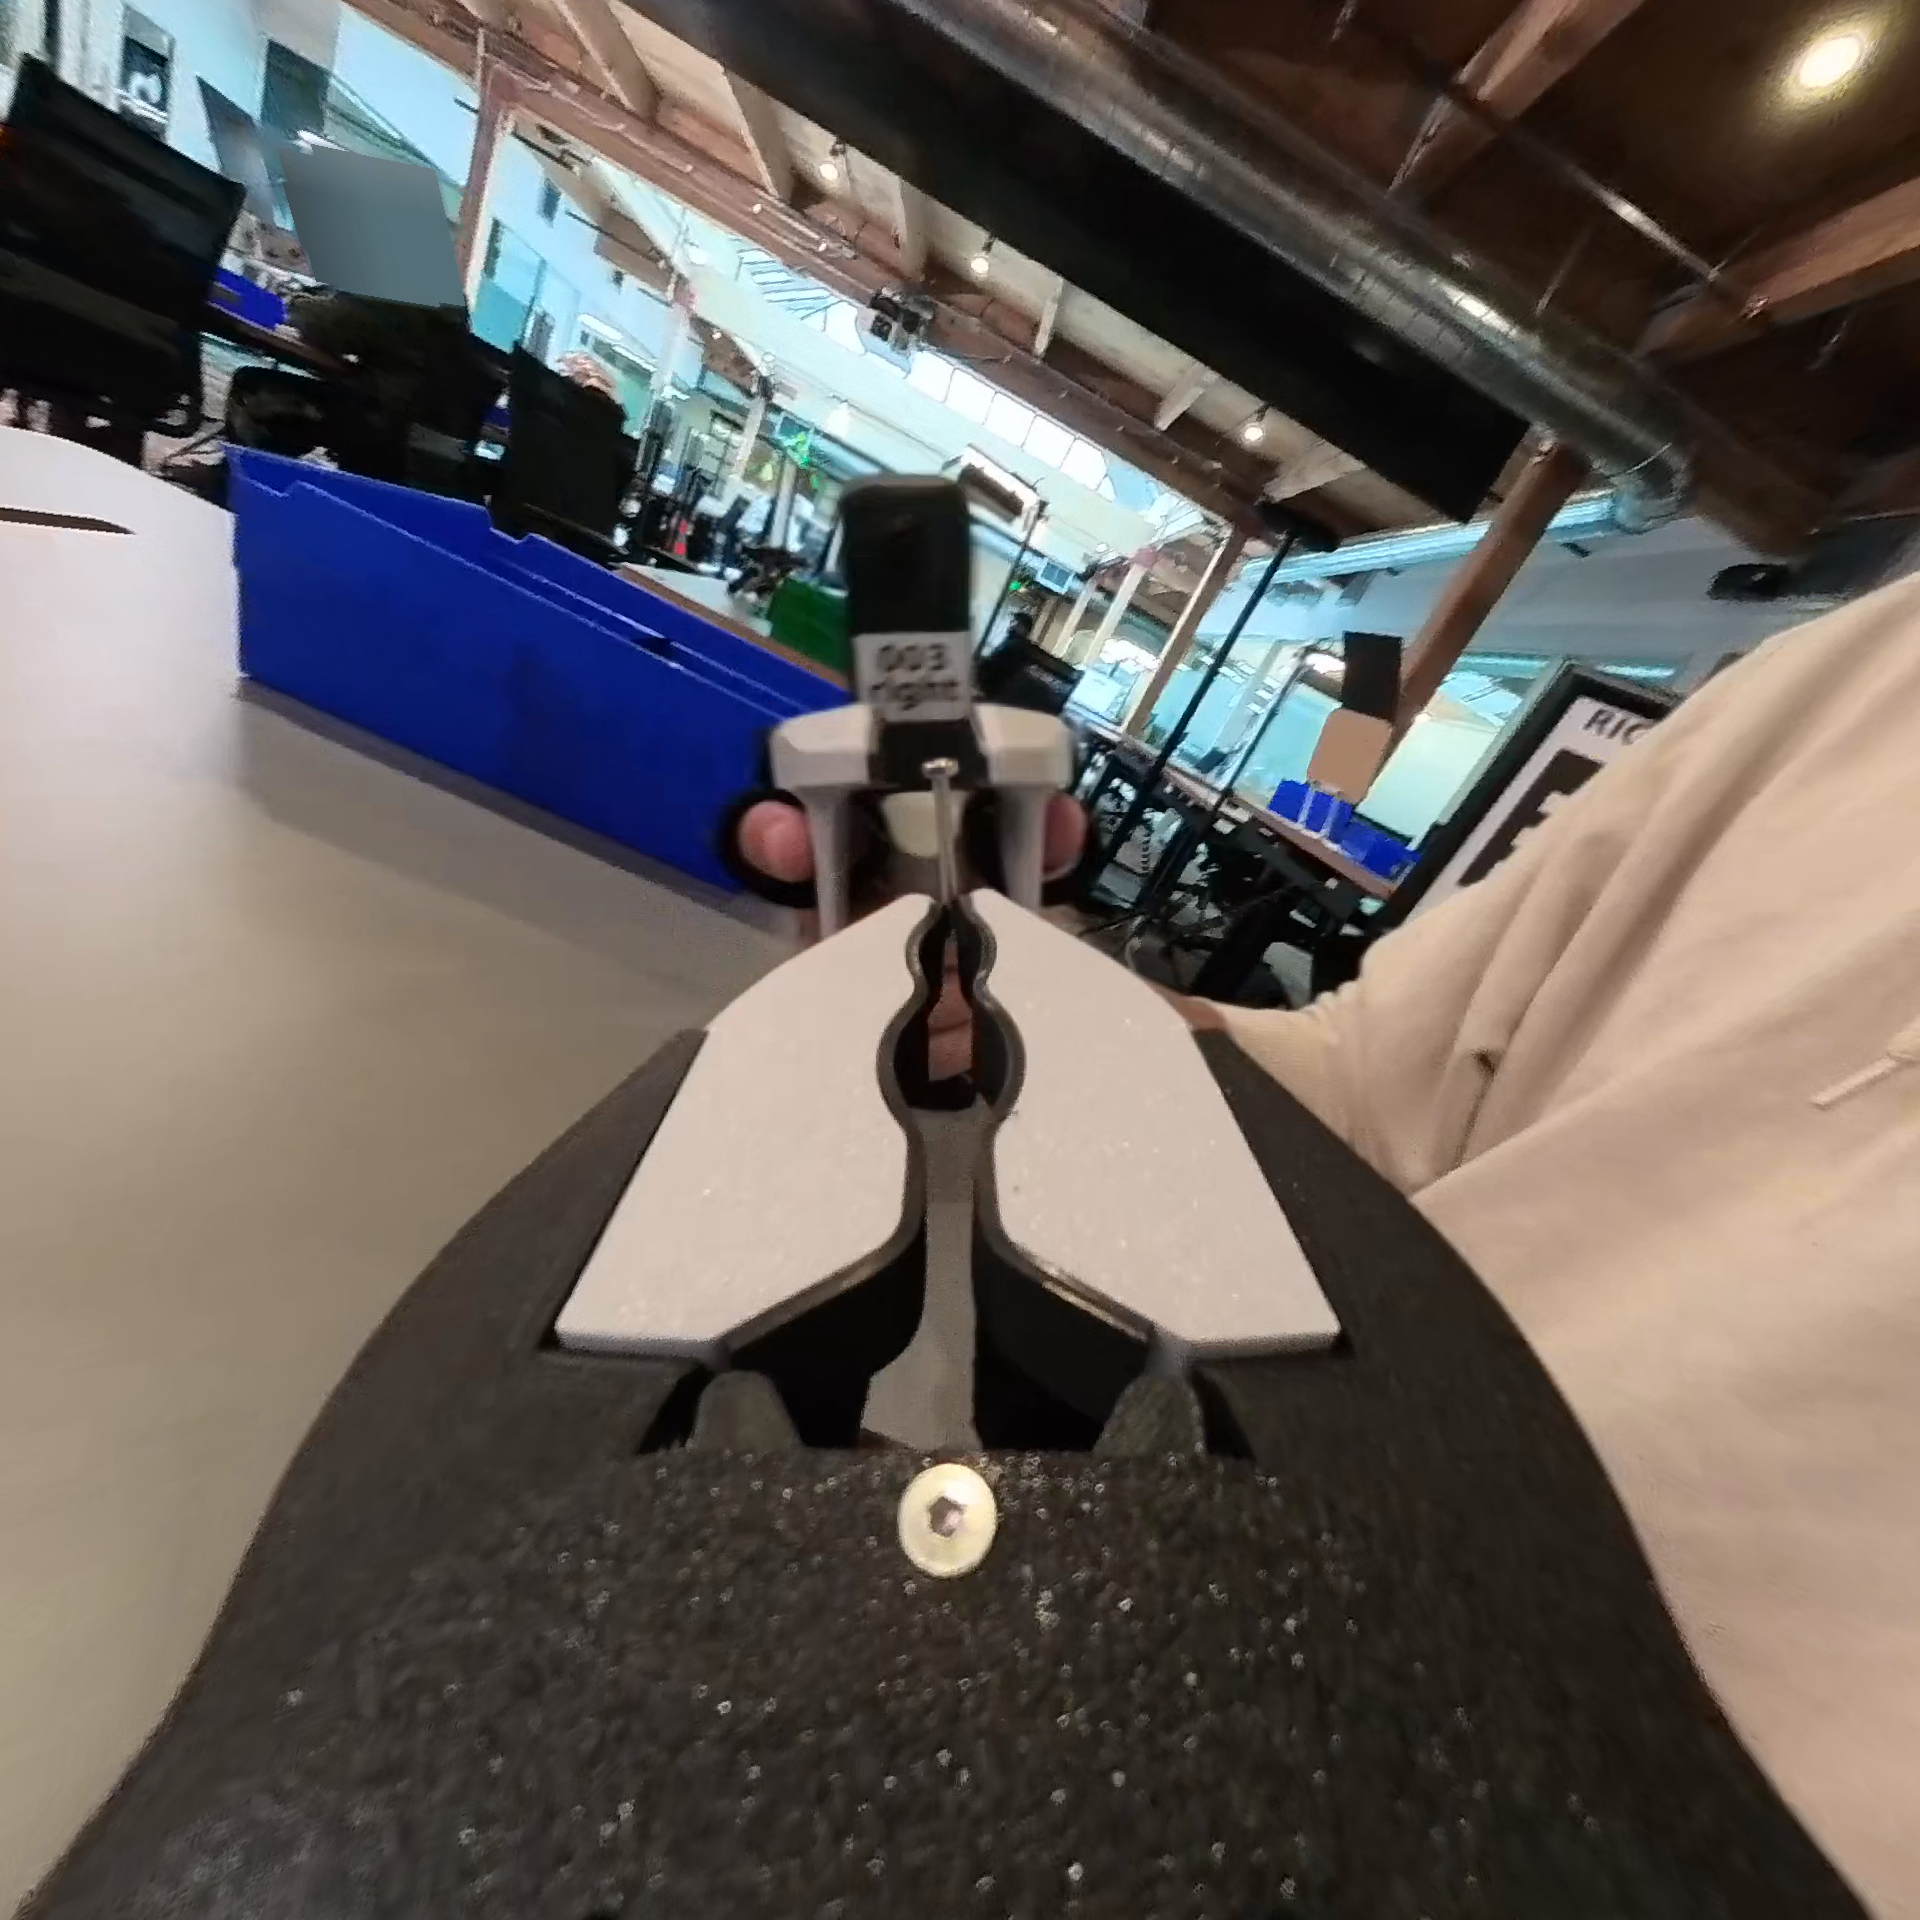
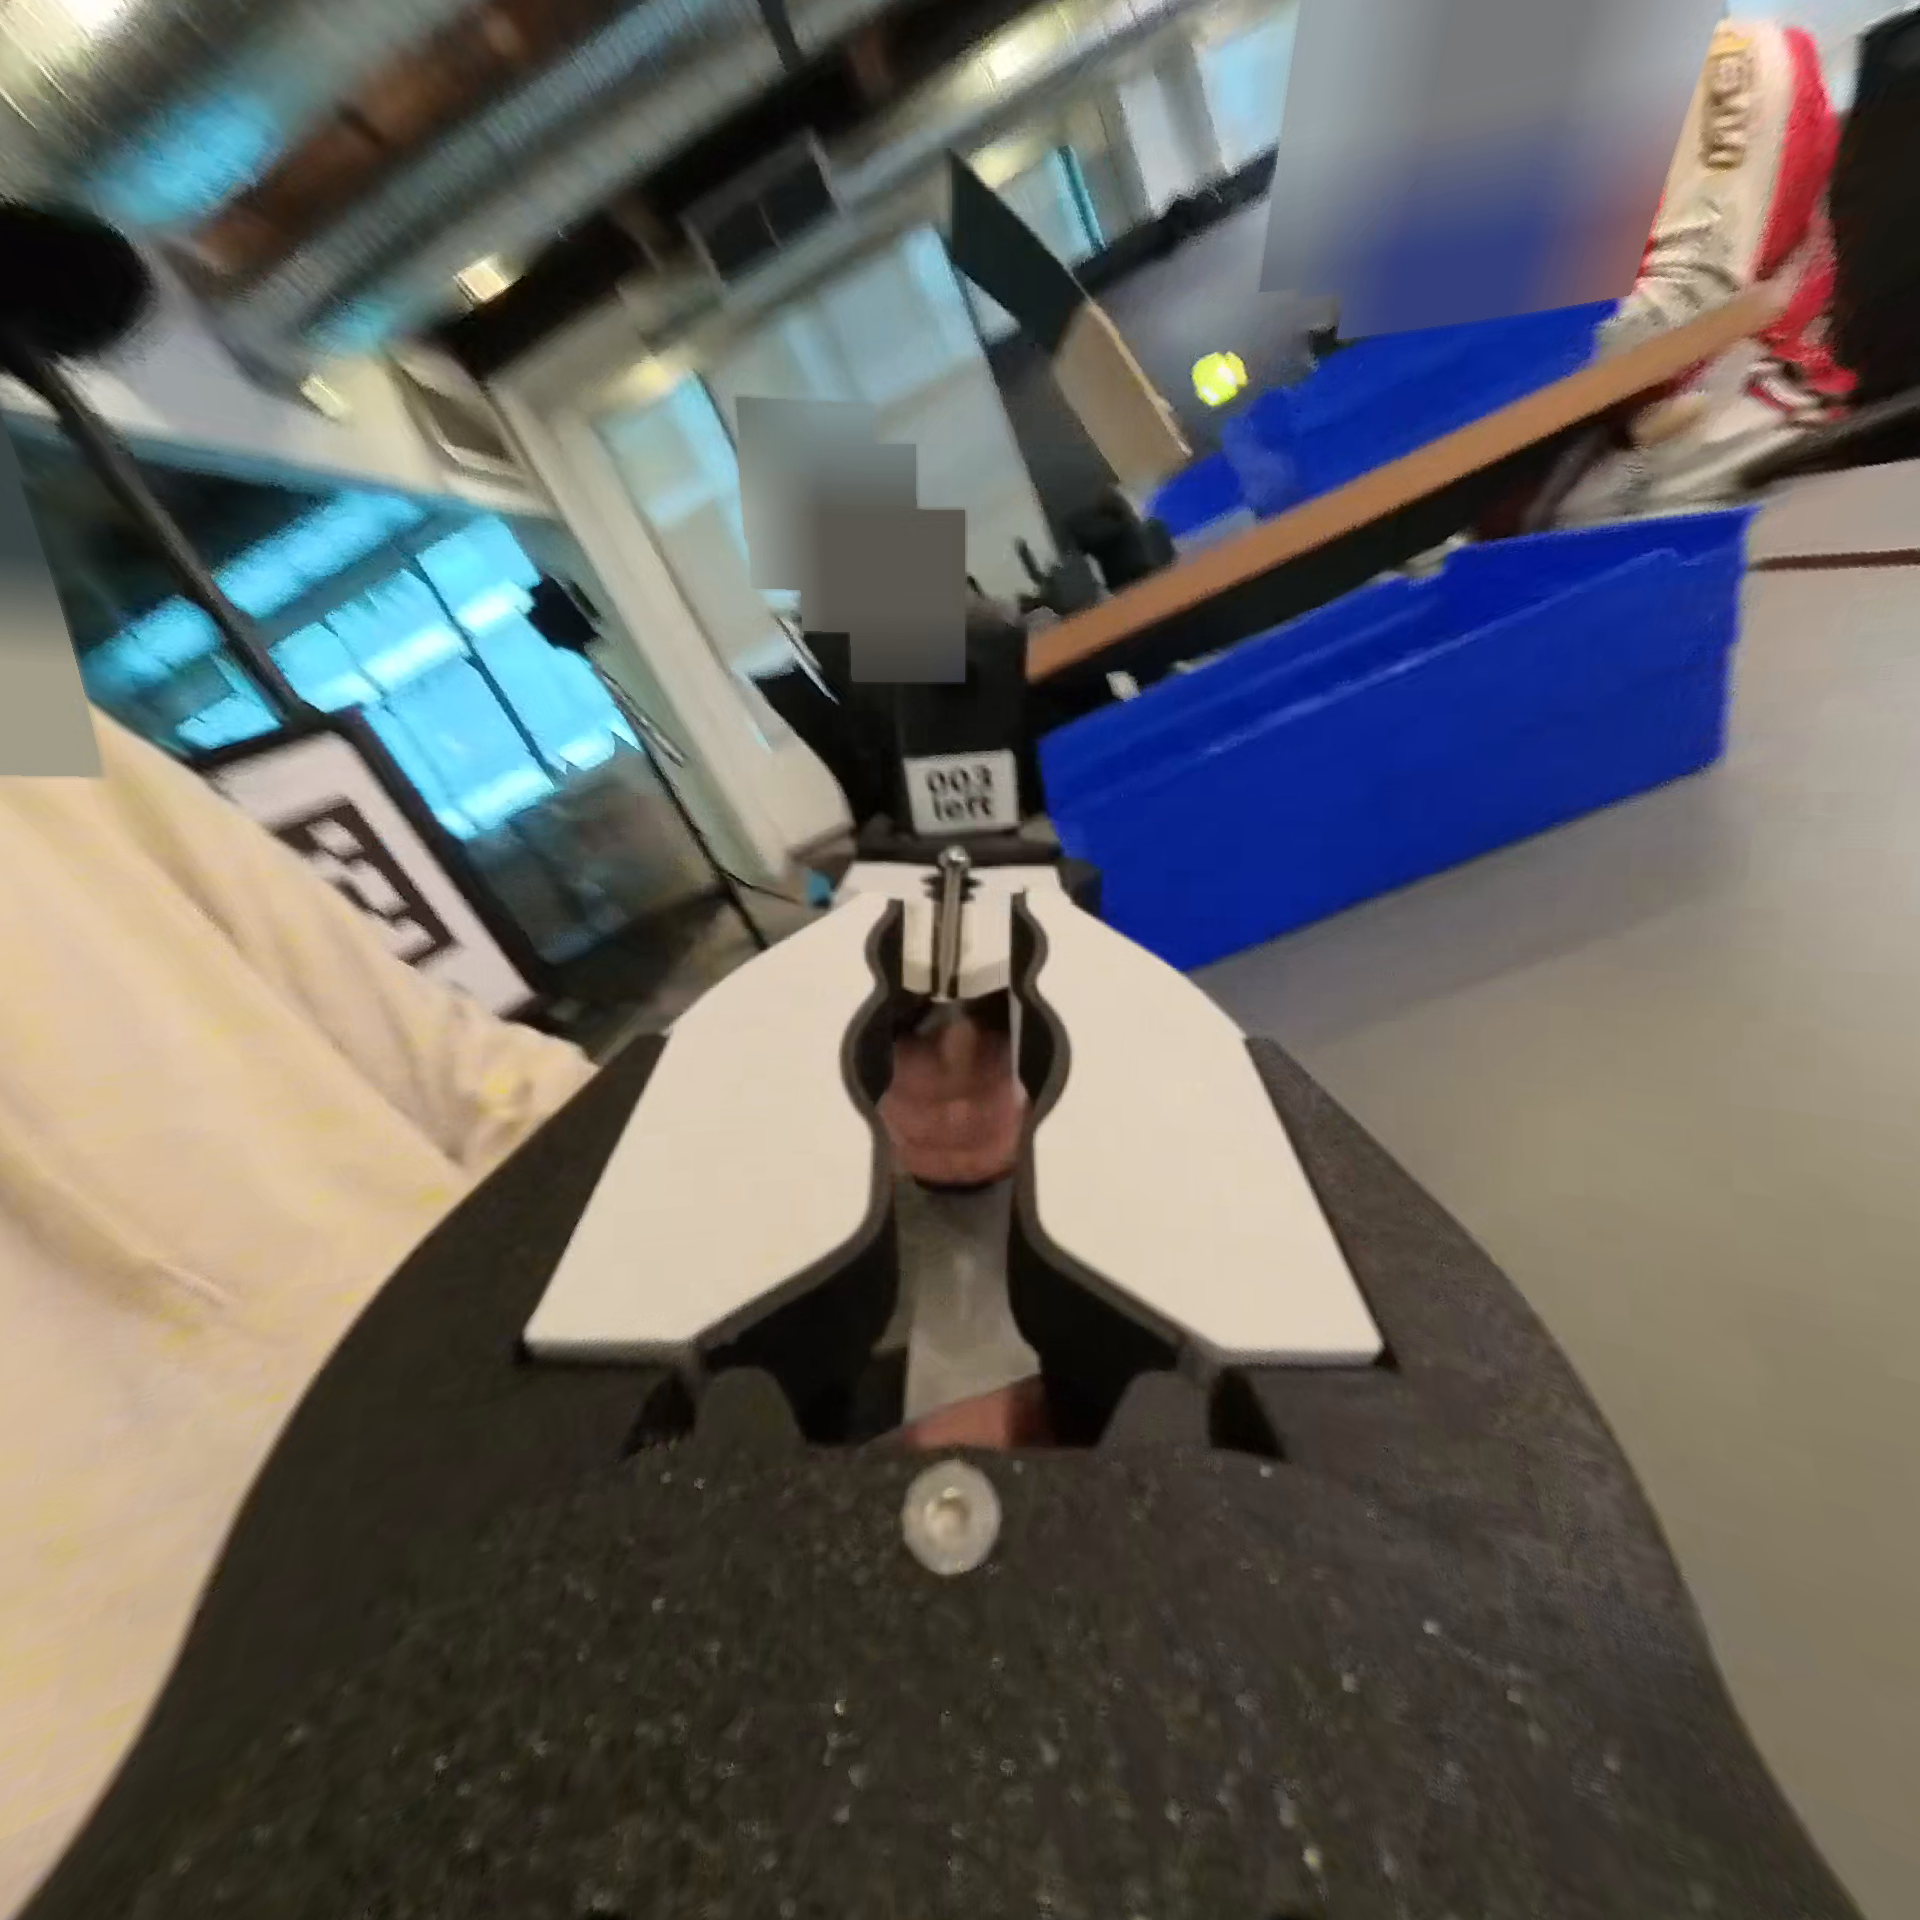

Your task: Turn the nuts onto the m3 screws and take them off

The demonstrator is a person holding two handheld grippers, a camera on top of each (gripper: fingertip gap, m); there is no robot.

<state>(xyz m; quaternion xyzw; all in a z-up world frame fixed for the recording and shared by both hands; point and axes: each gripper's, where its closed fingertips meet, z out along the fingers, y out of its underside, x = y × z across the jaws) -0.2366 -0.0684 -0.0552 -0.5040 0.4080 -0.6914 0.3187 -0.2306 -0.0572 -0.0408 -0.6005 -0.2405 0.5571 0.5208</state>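
My left gripper (image 1: 943,909) is shut on a thin silver m3 screw (image 1: 941,831), gripped at its lower end. The screw stands up from the tips with its head on top. My right gripper (image 1: 925,831) faces the left one head-on, its grey fingers (image 1: 828,862) spread to either side of the screw. In the right wrist view the right gripper (image 2: 954,920) is open. The screw (image 2: 948,914) and the left gripper's white tips (image 2: 971,977) sit in the gap between its fingers. I cannot make out a nut in either view.
A blue bin (image 1: 468,665) stands on the grey table (image 1: 208,987) behind the grippers and also shows in the right wrist view (image 2: 1403,748). A person's cream sleeve (image 1: 1610,1091) fills the near side. A hand (image 1: 774,836) holds the right gripper.
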